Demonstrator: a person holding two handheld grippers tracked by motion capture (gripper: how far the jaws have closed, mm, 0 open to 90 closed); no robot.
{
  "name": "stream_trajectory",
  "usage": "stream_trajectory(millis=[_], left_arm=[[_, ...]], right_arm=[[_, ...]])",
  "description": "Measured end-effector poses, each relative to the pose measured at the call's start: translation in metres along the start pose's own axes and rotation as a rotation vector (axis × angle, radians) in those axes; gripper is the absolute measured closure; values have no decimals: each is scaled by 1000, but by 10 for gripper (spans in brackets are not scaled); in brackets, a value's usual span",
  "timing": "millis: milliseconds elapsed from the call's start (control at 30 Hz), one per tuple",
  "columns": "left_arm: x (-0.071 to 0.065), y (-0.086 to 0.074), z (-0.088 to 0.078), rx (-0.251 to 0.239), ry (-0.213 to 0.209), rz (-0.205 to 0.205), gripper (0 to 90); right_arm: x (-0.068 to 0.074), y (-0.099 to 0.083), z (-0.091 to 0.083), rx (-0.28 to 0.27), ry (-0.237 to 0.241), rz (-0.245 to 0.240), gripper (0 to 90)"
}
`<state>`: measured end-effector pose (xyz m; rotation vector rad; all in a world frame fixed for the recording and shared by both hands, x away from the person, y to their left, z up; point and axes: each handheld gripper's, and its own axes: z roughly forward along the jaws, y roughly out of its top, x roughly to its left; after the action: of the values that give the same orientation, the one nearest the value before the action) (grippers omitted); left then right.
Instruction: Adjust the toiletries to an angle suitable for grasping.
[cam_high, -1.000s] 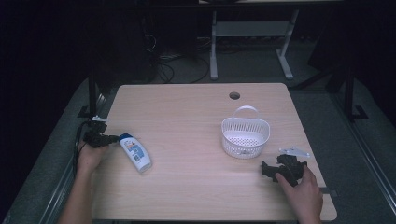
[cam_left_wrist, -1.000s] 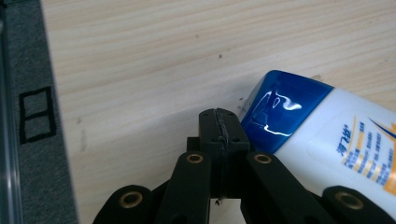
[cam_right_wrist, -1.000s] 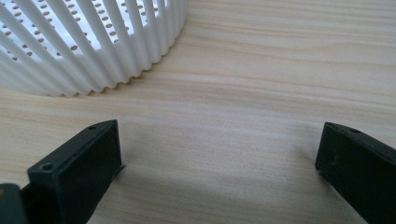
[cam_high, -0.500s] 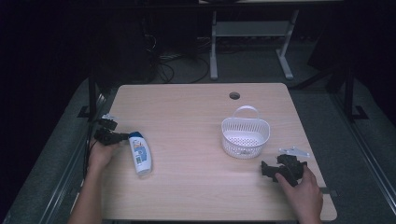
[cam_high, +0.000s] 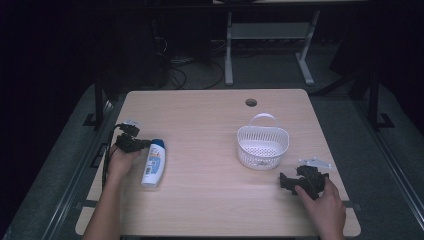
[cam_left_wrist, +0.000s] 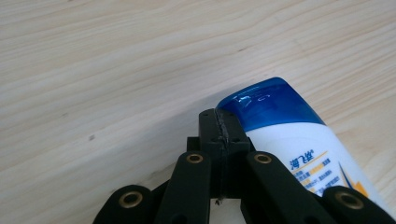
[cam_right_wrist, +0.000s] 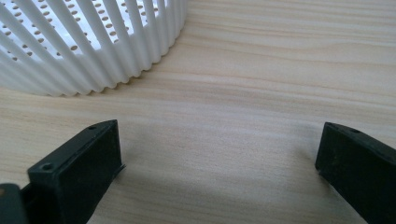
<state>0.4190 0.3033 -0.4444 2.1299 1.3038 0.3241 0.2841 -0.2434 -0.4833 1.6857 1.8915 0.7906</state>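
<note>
The left gripper (cam_left_wrist: 223, 135) has its two black jaws pressed together with nothing between them, their joined tips lying against the blue cap end of a white plastic shampoo bottle with a blue cap and an orange-and-blue label (cam_high: 153, 162). In the high view that bottle lies flat on the pale wood-grain surface (cam_high: 210, 200) near its left edge, cap pointing away from the person, with the left gripper (cam_high: 141, 145) just beside the cap on its left. In the left gripper view the bottle (cam_left_wrist: 299, 154) runs along the right of the jaws, so the contact looks like a sideways nudge rather than a grasp.

The step in hand appears to be sliding or turning the bottle with the closed jaws so that it can be picked up. To do this well, the push should probably stay low and close to the surface, since the rounded cap could let the tips ride up and slip over it. A push at the cap alone will likely swing the bottle about its heavier base, so contact nearer the middle of the body would move it straighter. For a real hold, the jaws would have to spread and straddle the bottle across its narrow width.

The right gripper (cam_high: 291, 182) rests on the surface with its jaws spread wide and empty, near the white slotted plastic basket with a loop handle (cam_high: 262, 146), which stands well apart from the bottle, to its right; the basket wall (cam_right_wrist: 93, 51) fills the upper left of the right gripper view
</note>
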Motion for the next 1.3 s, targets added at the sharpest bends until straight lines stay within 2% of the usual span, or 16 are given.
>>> stream_trajectory(millis=[333,633,733,800,933,1067,1167,1300], left_arm=[[-16,4,10,7,-34,34,900],[-35,9,14,12,-66,83,900],[-36,10,13,5,-57,94,900],[-34,10,10,-7,-62,77,899],[-31,10,-3,-28,-60,66,832],[-32,13,-14,-46,-62,56,676],[-38,17,-19,-35,-88,54,562],[-48,23,-22,-21,-90,83,453]], right_arm=[[0,0,0,0,0,0,0],[0,0,0,0,0,0,0],[0,0,0,0,0,0,0],[0,0,0,0,0,0,0],[0,0,0,0,0,-1,0],[0,0,0,0,0,-1,0],[0,0,0,0,0,0,0],[0,0,0,0,0,0,0]])
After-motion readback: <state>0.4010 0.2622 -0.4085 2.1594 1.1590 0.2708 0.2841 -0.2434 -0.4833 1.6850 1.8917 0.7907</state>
